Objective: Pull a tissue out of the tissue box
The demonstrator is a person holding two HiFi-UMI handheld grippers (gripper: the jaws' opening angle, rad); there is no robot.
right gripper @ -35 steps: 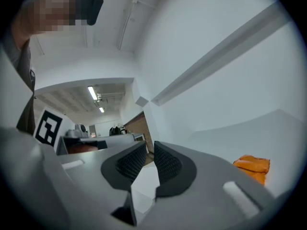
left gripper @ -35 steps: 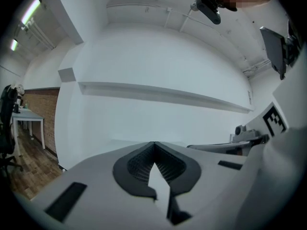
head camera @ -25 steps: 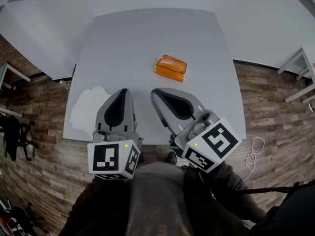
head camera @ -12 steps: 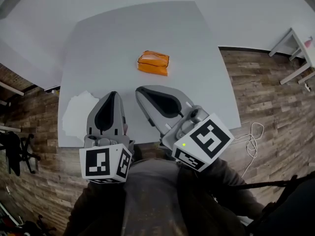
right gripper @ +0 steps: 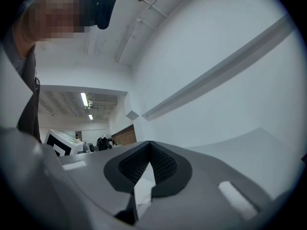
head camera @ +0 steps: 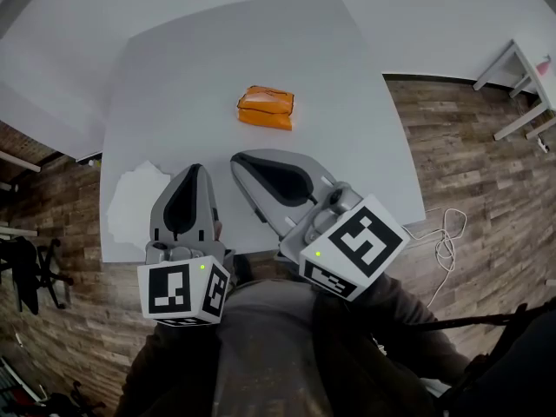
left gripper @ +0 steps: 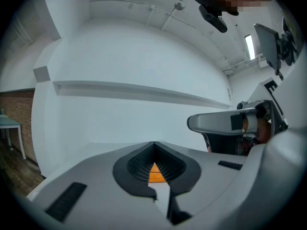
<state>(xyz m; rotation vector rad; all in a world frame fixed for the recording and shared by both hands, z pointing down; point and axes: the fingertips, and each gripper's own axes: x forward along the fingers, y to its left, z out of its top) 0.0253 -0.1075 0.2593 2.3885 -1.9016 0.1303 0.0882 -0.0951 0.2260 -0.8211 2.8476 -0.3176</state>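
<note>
An orange tissue pack (head camera: 266,107) lies flat in the middle of the pale grey table (head camera: 217,50). My left gripper (head camera: 193,172) hovers over the table's near edge, shut and empty, pointing at the pack from a distance. Through the gap under its closed tips (left gripper: 154,143) the orange pack (left gripper: 154,172) shows. My right gripper (head camera: 237,160) is beside it to the right, also shut, angled toward the upper left and short of the pack. Nothing is held between its tips (right gripper: 149,143). A pile of loose white tissues (head camera: 135,200) rests on the table's near left corner.
The table stands against a white wall. Wooden floor surrounds it, with a white cable (head camera: 445,246) on the right, a white side table (head camera: 512,76) at far right and a dark chair (head camera: 26,268) at left. The person's torso fills the bottom.
The head view has swung, so the table and pack now sit further left and higher. The left gripper has shifted slightly left and lower. Both grippers stay shut.
</note>
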